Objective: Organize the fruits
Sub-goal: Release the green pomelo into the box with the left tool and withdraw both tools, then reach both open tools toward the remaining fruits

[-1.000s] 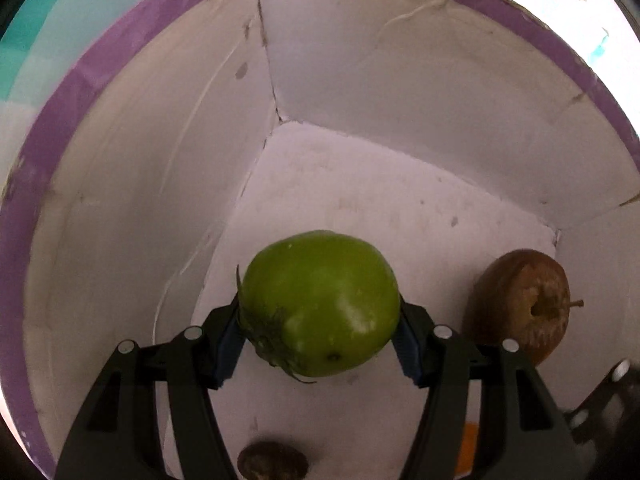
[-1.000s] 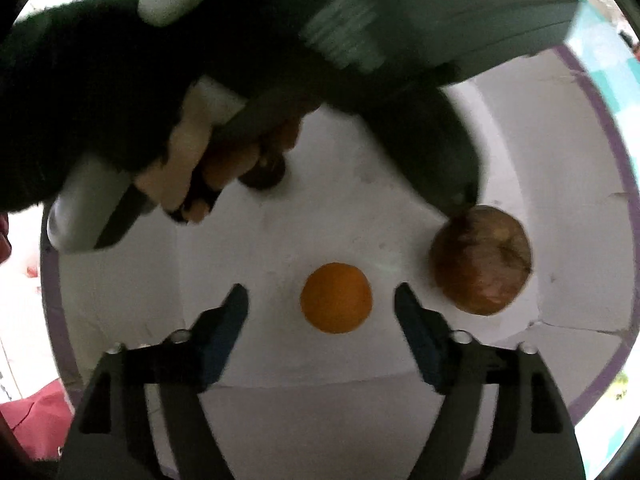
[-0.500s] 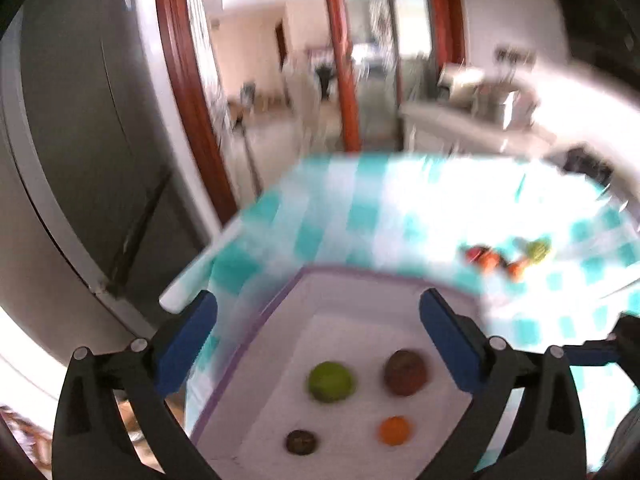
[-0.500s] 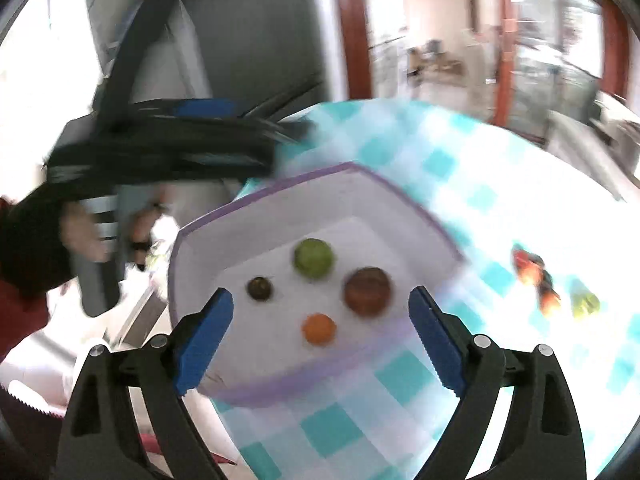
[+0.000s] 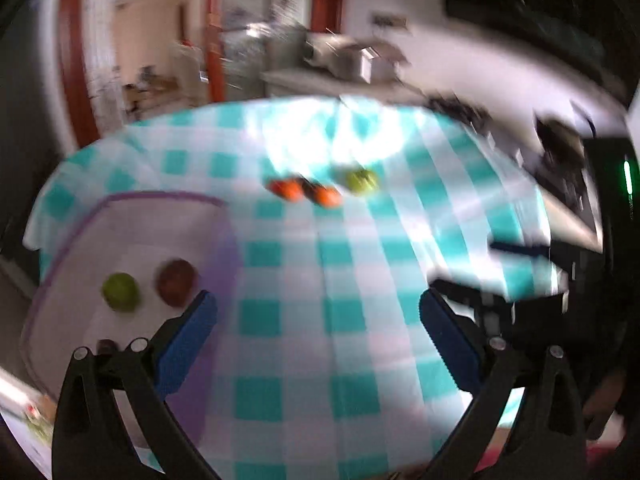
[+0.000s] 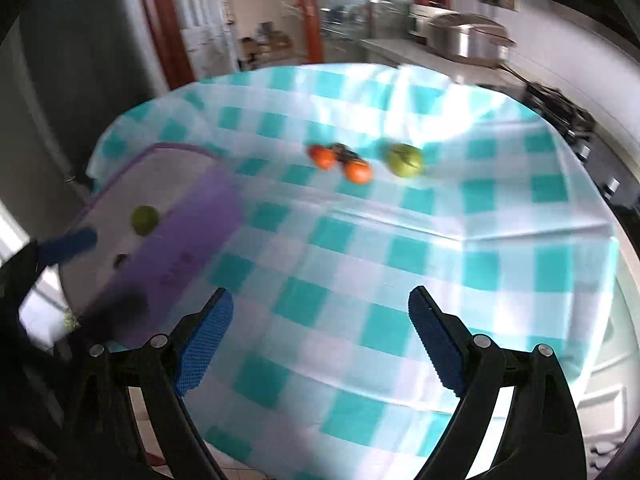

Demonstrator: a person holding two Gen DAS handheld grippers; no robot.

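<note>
Kitchen bkgd, blurred: red door frames, a counter w/ a steel pot (image 6: 466,38) at back, and a table under a teal-and-white check cloth (image 6: 400,248).

Task things first. Purple-rimmed white bin (image 5: 120,216) sits at the cloth's left edge. Inside it, left wrist view shows a green fruit (image 5: 120,291) and a brown fruit (image 5: 176,282) just beside each other, plus a small dark fruit (image 5: 105,346) nearer the camera, partly hidden behind the gripper arm. Right wrist view confirms the green one and a dark spot; the purple wall hides the rest, so I can't tell if more lies in there.

Still out on the cloth, well apart from the bin, toward the far side: two orange-red fruits (image 6: 322,157) (image 6: 357,171) w/ something dark between them (too blurred to name), and a green fruit on the cloth (image 6: 405,160) just beside them to the right.

Left gripper (image 5: 318,334): jaws spread wide, nothing between the blue pads, only cloth below. Right gripper (image 6: 322,338): same, spread and empty, above bare cloth. Each gripper shows at the edge of the other's view.

Judgement: roughly halfway. At least three fruits binned, at least three left. Both grippers are free and face the remaining cluster, so next is prob. a reach across the cloth for those.
</note>
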